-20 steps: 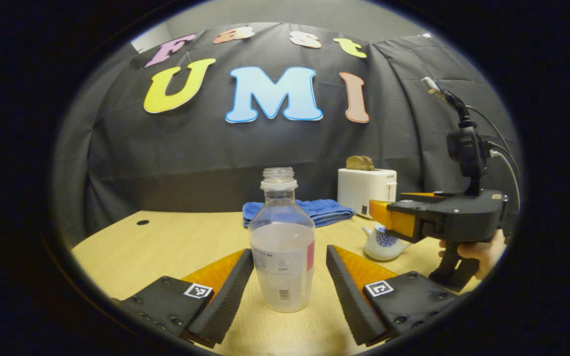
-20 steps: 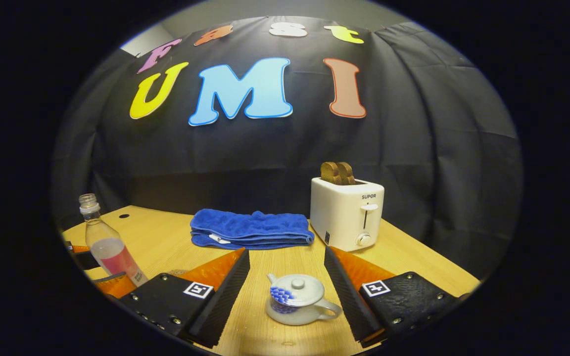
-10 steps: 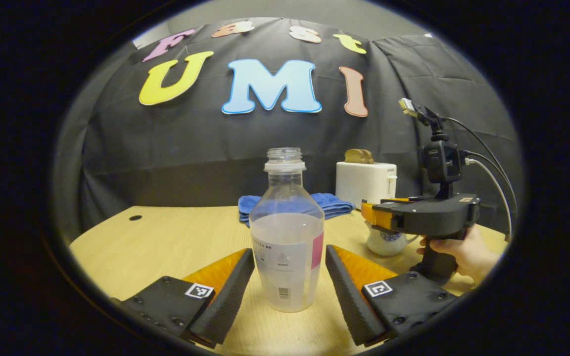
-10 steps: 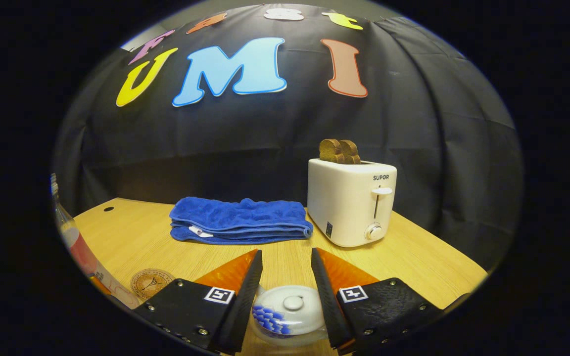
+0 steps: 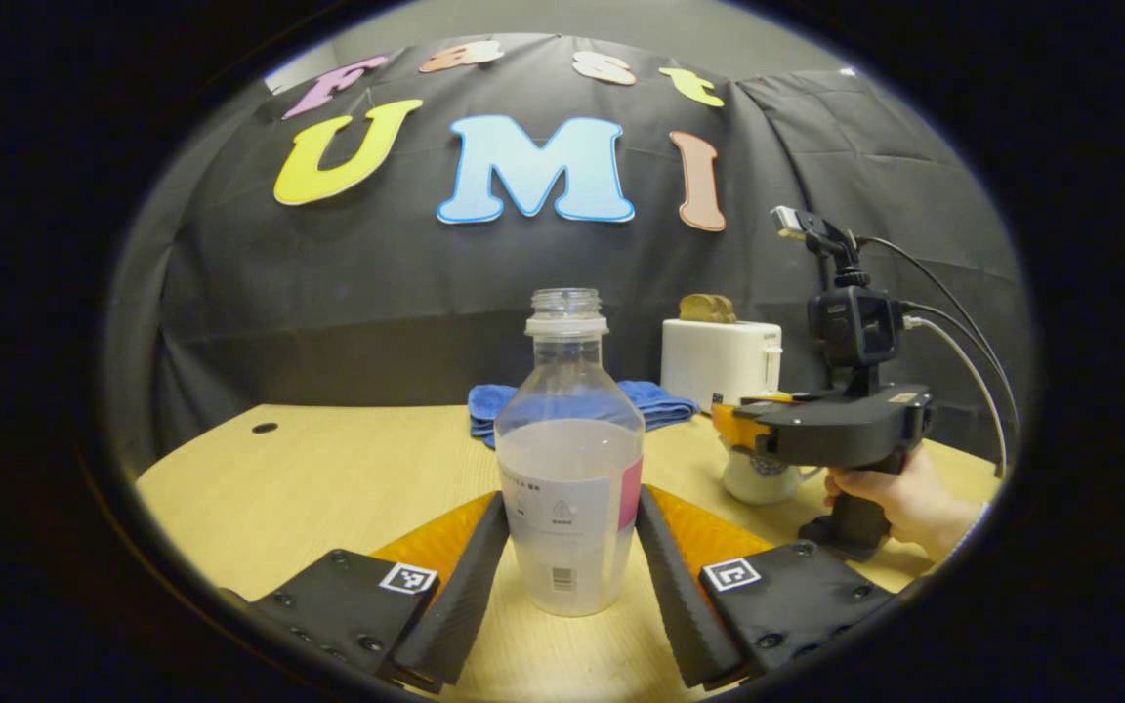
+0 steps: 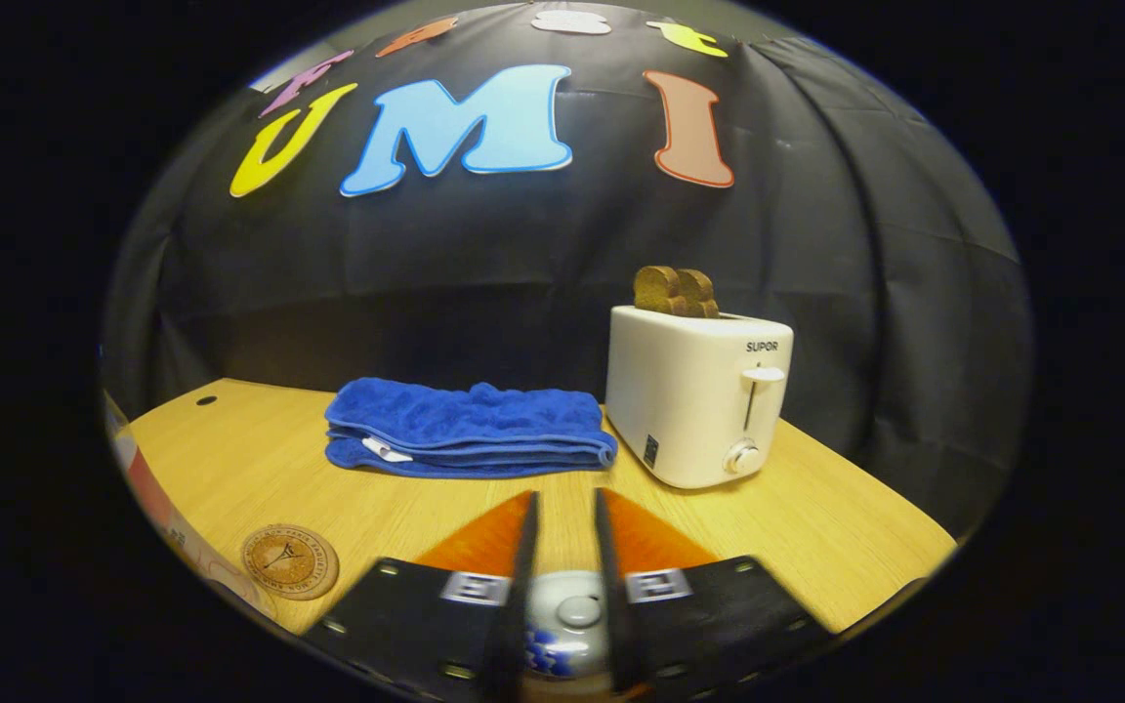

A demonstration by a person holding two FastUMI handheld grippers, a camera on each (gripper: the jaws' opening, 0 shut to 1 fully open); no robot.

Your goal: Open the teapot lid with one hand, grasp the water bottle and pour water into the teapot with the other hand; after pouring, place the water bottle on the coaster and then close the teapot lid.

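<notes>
Your left gripper brackets the water bottle, fingers close, contact unclear | your right gripper narrows around the teapot lid | coaster at 9 o'clock on the table

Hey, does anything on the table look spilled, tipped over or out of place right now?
Nothing stands out. The water bottle stands upright and uncapped, the teapot has its lid on, the coaster lies flat, and the table looks dry.
</notes>
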